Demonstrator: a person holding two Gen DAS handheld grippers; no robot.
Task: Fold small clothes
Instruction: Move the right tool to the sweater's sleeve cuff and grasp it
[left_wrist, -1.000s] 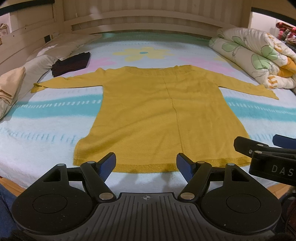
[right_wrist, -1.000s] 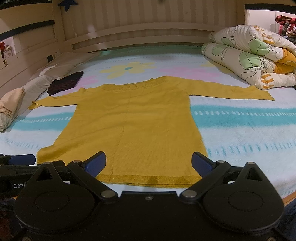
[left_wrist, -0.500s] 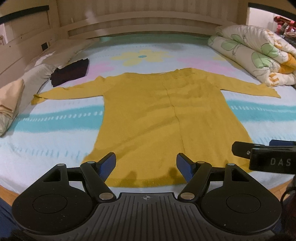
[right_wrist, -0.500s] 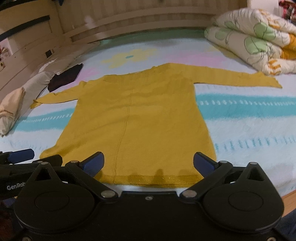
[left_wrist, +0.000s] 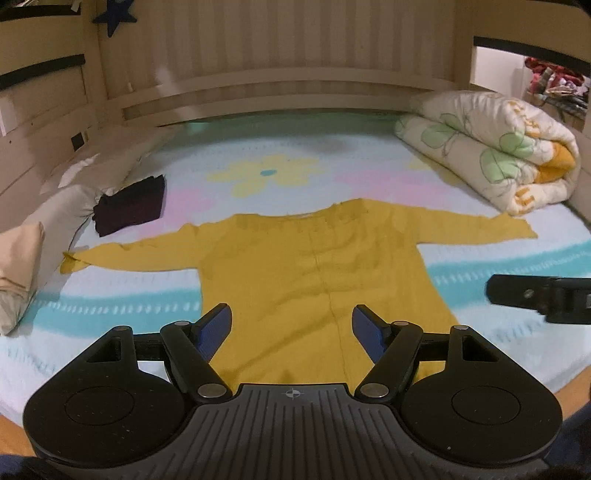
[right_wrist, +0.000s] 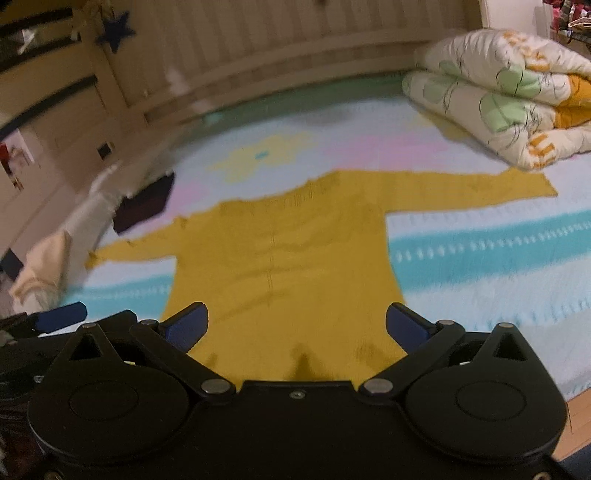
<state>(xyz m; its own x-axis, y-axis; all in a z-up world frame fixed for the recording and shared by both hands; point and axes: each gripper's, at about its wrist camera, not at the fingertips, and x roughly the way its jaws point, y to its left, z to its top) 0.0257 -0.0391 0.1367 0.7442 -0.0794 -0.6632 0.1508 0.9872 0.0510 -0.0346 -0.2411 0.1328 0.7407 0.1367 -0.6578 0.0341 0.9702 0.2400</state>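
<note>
A mustard-yellow long-sleeved sweater (left_wrist: 314, 266) lies flat on the bed, sleeves spread out to both sides, hem toward me. It also shows in the right wrist view (right_wrist: 284, 258). My left gripper (left_wrist: 291, 328) is open and empty, raised over the lower middle of the sweater. My right gripper (right_wrist: 295, 325) is open and empty, raised over the hem. The right gripper shows at the right edge of the left wrist view (left_wrist: 539, 299). A left fingertip (right_wrist: 61, 316) shows at the left of the right wrist view.
A rolled floral quilt (left_wrist: 491, 151) lies at the back right. A folded dark garment (left_wrist: 131, 205) and pillows (left_wrist: 48, 210) lie at the left. The flowered bedsheet (left_wrist: 498, 266) covers the bed. A wooden wall (left_wrist: 277, 55) runs behind. The bed's front edge is close below me.
Both grippers have lifted and pulled back from the hem, still open. The sweater looks smaller and farther off and has not moved. The right wrist view is blurred with motion.
</note>
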